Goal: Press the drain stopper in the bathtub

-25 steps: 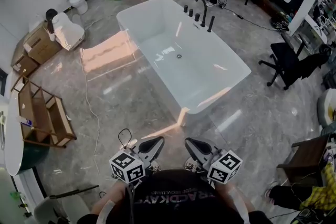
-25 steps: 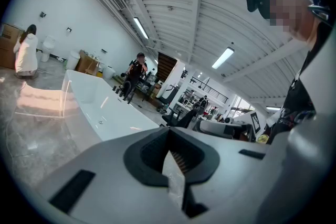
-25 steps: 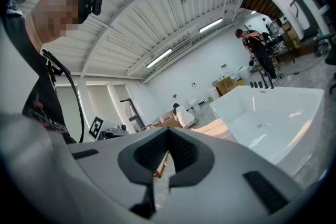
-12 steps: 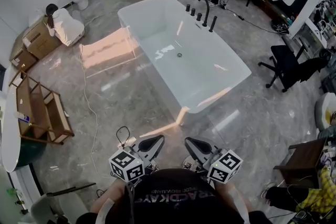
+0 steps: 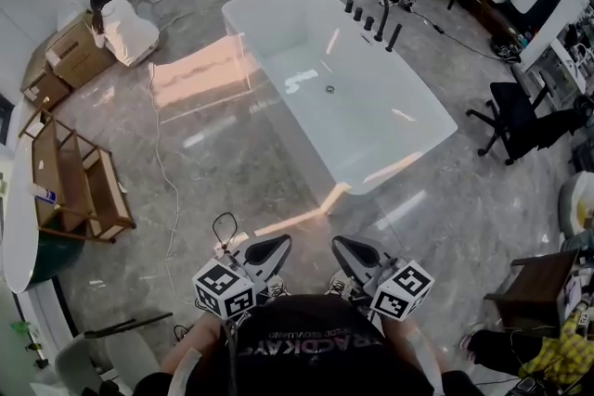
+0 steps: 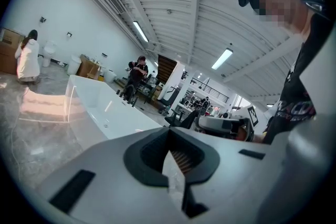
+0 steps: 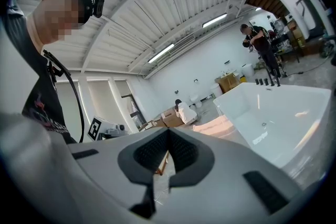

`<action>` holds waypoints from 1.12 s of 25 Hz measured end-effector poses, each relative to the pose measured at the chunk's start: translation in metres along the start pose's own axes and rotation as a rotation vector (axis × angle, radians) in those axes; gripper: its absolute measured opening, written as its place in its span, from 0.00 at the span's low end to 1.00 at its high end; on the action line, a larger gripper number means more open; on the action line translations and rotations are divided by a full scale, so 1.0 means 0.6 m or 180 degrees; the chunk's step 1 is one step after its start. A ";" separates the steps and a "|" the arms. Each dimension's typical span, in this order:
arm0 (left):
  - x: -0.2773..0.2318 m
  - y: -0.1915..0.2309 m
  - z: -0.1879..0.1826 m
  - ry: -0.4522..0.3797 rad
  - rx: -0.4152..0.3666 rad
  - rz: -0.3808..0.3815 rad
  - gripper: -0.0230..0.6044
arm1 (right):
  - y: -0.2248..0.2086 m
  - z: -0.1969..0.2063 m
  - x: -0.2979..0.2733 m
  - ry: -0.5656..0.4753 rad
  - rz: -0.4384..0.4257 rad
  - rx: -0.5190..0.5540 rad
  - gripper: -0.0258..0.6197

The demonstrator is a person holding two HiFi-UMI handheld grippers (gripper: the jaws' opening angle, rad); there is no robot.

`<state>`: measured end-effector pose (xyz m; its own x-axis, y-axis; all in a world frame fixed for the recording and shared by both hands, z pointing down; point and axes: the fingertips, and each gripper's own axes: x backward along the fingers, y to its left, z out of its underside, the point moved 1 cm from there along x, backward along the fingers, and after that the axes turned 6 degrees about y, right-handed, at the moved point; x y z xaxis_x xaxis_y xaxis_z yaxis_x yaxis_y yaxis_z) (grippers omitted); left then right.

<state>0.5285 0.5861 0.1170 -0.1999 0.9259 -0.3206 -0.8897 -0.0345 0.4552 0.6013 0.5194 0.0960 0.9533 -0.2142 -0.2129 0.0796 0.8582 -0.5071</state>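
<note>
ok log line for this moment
stage: pre-reach | left claw: shut, empty | right claw: shut, empty | small round drain stopper: untouched, on floor of white rectangular bathtub, far ahead of both claws

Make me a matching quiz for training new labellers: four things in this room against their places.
1 drain stopper
2 faucet set
3 office chair
4 wooden shelf

A on the floor, left of the bathtub
B in the bathtub's bottom
C on the floor, right of the bathtub
D on the bathtub's rim

Pairs: 1-B, 2-D, 3-C, 4-A
</note>
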 end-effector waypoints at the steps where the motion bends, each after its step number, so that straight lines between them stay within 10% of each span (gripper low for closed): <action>1: 0.008 0.007 0.000 -0.0004 0.0013 -0.0015 0.04 | 0.003 0.000 -0.008 -0.0004 0.0001 -0.0010 0.06; 28: 0.173 0.238 -0.026 -0.0308 0.0377 -0.0791 0.04 | 0.039 -0.022 -0.302 0.0365 -0.0641 0.0062 0.06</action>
<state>0.3745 0.6713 0.1359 0.0635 0.9322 -0.3562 -0.8512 0.2370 0.4682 0.4268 0.5723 0.1118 0.8784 -0.4326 -0.2032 0.2714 0.8014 -0.5330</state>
